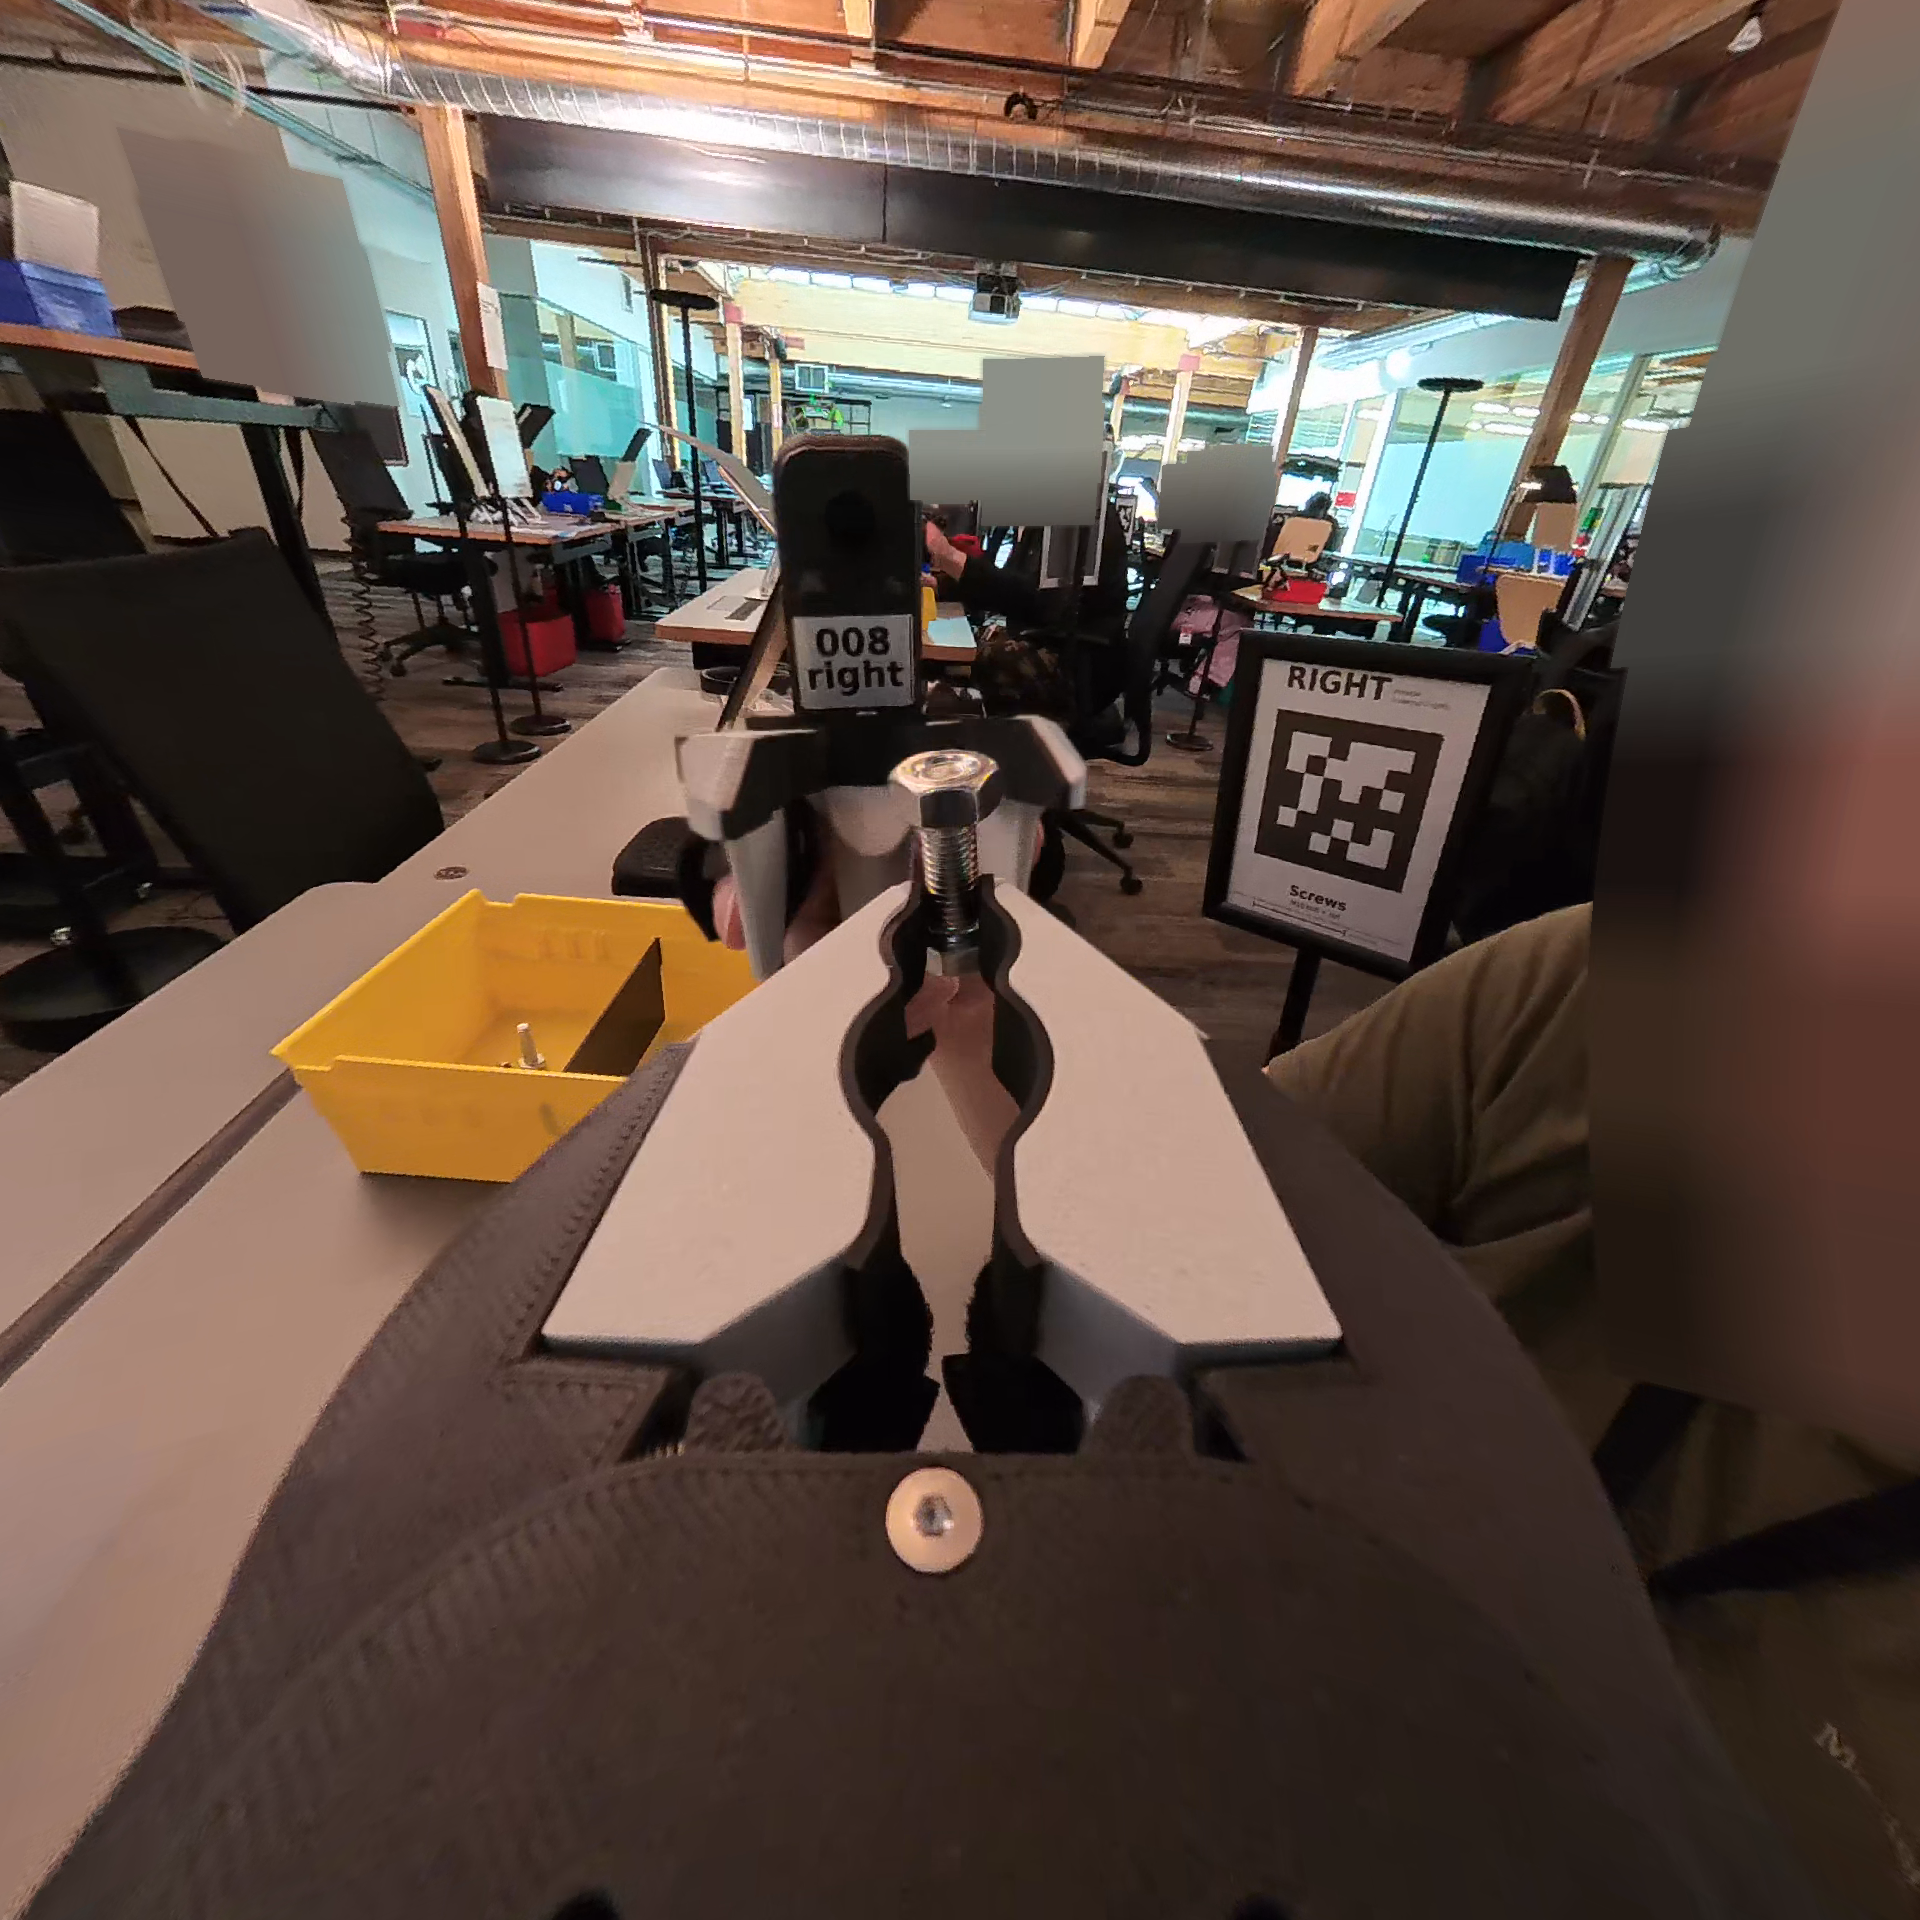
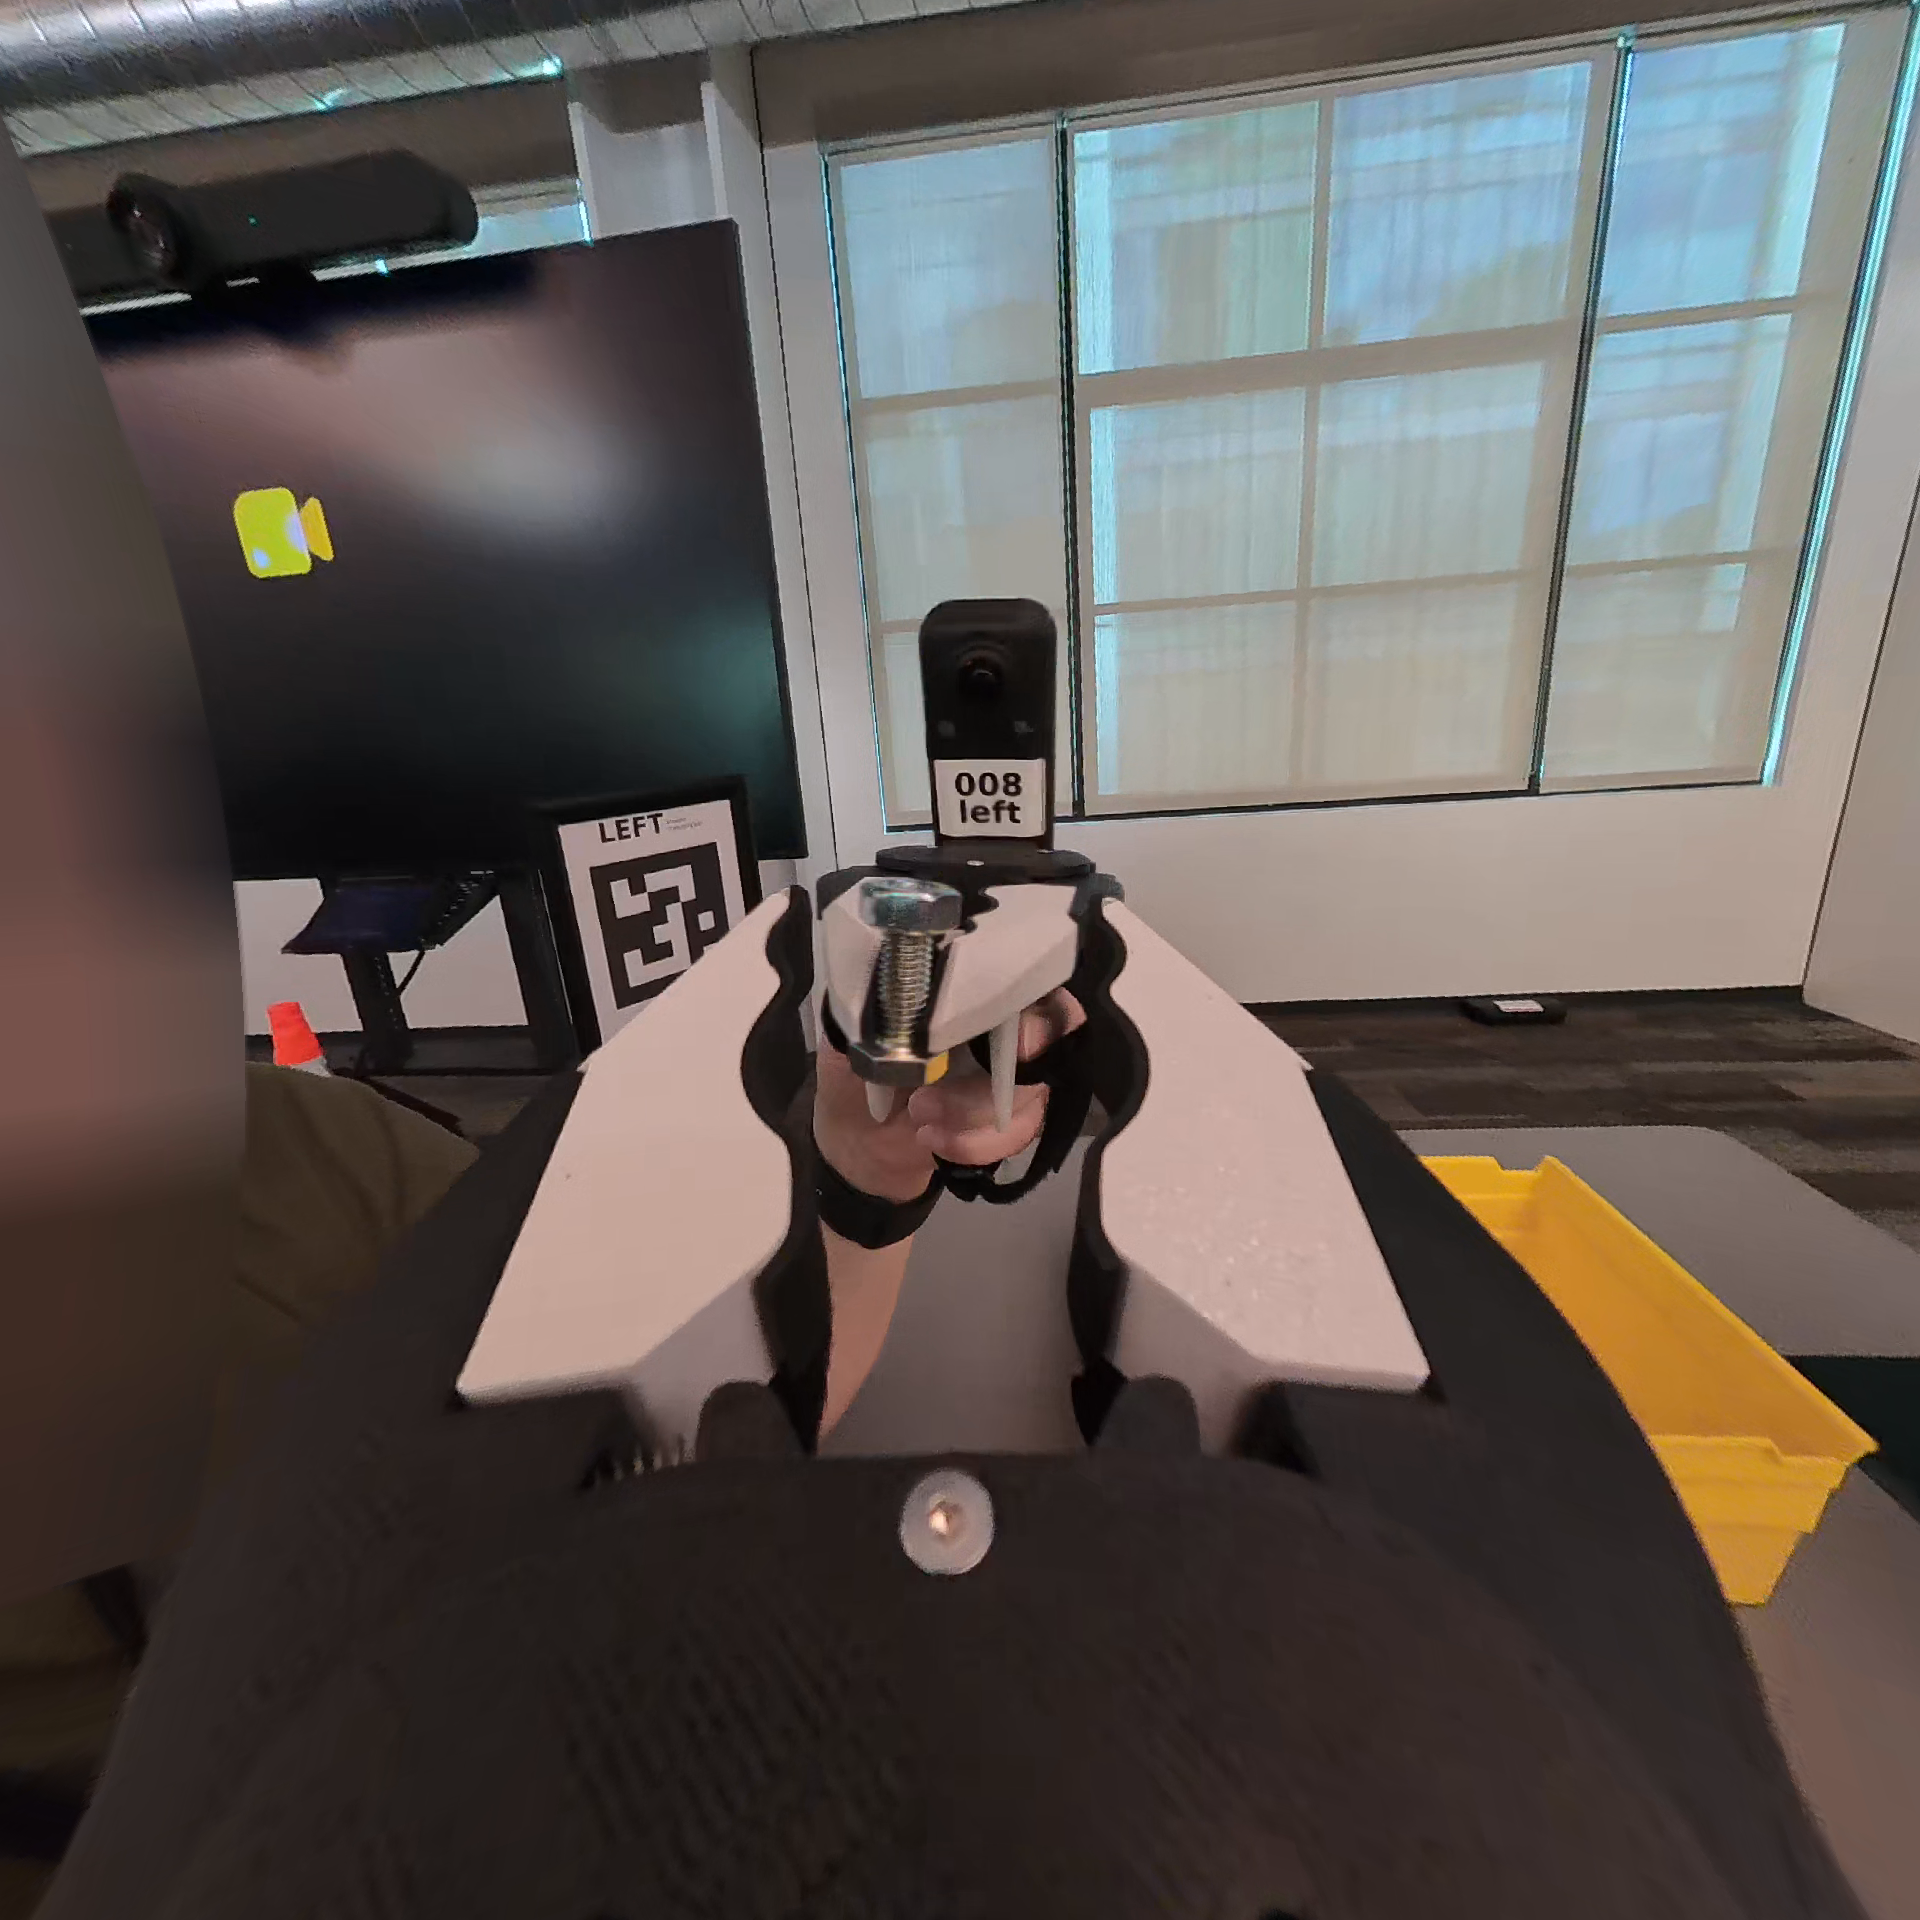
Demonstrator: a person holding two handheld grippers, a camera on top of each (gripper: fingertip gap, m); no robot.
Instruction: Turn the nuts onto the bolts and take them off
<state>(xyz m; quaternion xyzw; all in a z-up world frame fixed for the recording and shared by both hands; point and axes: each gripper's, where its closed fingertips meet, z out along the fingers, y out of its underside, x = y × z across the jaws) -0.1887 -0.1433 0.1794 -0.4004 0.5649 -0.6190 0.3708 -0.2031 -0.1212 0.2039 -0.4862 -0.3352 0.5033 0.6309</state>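
Behind my left gripper (image 1: 951,940), an open office and grey table (image 1: 156,1299); it pinches the nut (image 1: 954,951) low on the upright bolt (image 1: 945,831), while from the right view my right gripper (image 2: 945,987) stands spread around it, thread engagement hidden, unscrewing seemingly unfinished.

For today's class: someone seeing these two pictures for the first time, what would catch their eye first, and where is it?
A shiny silver bolt stands head-up in mid-air at the centre, its lower end with the nut clamped in the tips of the left gripper. The right gripper faces it with its fingers spread open around the bolt. A bright yellow bin sits on the grey table, a small bolt standing inside it.
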